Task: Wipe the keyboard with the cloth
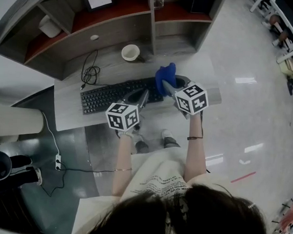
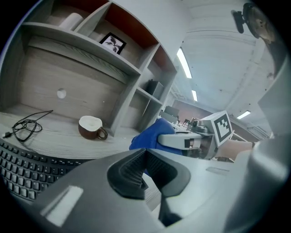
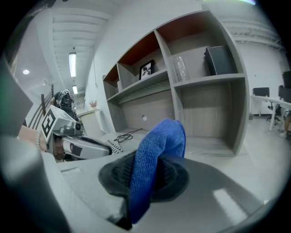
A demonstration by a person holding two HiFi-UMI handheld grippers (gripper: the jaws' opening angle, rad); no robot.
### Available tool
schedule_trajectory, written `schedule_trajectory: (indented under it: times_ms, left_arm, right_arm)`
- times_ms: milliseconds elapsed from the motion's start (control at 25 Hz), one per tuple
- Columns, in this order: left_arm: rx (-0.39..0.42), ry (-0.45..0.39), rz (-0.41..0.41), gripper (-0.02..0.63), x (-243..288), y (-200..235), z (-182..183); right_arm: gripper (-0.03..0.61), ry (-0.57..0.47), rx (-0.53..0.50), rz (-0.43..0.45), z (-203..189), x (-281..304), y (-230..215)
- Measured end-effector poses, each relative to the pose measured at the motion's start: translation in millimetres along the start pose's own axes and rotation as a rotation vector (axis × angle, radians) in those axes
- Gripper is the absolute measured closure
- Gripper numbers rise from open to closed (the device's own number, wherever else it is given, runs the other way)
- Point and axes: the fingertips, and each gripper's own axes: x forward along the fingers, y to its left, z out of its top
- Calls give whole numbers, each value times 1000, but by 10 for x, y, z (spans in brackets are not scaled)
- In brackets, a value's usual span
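While the keyboard lay near the desk's front edge, bare top behind it up to the cup, the right gripper pinched the blue cloth at the keyboard's right end — the left gripper just beside, jaws pressed together, empty — shirt print unreadable.

Your bare forearms reach forward side by side. Your grey left gripper has its jaws pressed together on nothing. Your grey right gripper sits just beside it, clamped on a blue fuzzy cloth.
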Motion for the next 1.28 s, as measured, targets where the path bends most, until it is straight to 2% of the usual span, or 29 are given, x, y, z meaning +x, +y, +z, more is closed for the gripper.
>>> schedule_trajectory:
  times_ms: [480,1280]
  left_arm:
    - [-14,55,-48,612,76,55,-163]
    - [-31,86,-39,612,-305,450,-282]
  right_arm:
    - [520,42,31,-18,-192,137,61]
    - [520,36,100,-30,-288,473,399]
